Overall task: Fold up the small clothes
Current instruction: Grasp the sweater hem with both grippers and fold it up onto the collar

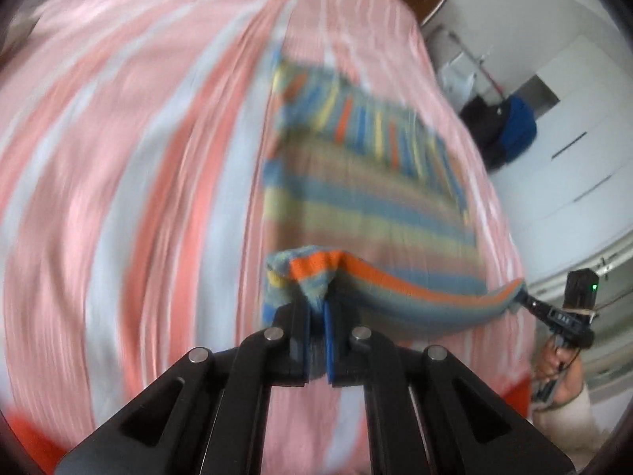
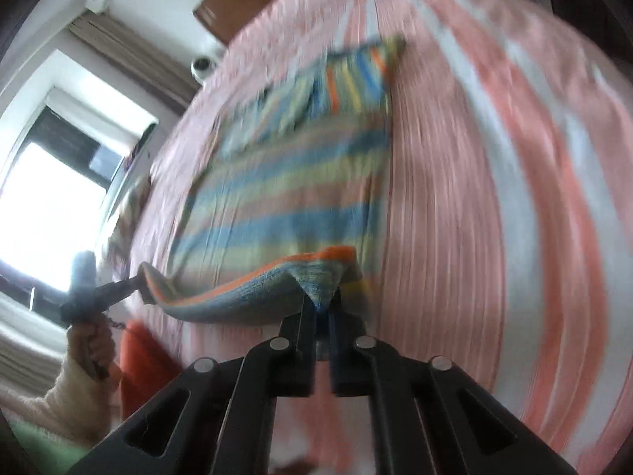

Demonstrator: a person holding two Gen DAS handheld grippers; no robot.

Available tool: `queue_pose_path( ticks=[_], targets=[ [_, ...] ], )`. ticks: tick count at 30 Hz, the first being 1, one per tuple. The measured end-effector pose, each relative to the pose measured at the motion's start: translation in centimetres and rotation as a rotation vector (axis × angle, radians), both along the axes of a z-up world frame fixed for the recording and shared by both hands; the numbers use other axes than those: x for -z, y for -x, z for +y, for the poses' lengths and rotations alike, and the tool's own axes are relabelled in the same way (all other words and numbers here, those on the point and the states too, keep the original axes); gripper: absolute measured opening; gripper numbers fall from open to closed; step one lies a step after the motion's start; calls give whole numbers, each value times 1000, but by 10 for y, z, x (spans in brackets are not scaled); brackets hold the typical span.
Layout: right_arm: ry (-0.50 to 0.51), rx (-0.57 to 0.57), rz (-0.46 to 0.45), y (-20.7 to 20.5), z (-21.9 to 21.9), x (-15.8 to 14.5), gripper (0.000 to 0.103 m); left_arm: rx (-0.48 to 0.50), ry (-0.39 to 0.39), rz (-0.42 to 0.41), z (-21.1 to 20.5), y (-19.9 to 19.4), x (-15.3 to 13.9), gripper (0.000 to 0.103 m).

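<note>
Pinching striped garment (image 1: 368, 213) on bedspread (image 1: 118, 158)

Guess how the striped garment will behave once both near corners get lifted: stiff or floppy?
Likely floppy: the striped garment sags in a curve between the left gripper and the right gripper. Probably light, since thin pinched corners carry that edge. It bunches at the fingers, so it may slip if tugged over the pink bedsheet.

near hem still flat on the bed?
No. Both grippers, left and right, pinch the garment's near corners, lifted off the bedspread.
</note>
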State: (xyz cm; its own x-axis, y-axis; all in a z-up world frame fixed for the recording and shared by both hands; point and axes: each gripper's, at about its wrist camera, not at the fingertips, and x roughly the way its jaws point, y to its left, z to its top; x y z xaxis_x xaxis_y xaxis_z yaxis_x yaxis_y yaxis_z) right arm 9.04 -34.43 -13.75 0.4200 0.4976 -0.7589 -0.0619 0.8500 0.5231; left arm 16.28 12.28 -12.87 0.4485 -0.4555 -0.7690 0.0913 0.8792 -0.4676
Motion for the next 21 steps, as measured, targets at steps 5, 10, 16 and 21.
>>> queue_pose_path(
  ticks=[5,10,16,21],
  targets=[
    [-17,85,-85,-105,-16,4,5,-55,-9,-14,-20,-111,5,3],
    [-16,117,-87,-212,-29,23,5,-107,-45,-11,-41,-181,20,4],
    [-51,239,-89,-269,-58,59,23,-235,-126,-38,-46,-223,33,65],
    [-95,260,-161,-244,-79,26,28,-231,12,-104,-6,-166,15,65]
  ],
)
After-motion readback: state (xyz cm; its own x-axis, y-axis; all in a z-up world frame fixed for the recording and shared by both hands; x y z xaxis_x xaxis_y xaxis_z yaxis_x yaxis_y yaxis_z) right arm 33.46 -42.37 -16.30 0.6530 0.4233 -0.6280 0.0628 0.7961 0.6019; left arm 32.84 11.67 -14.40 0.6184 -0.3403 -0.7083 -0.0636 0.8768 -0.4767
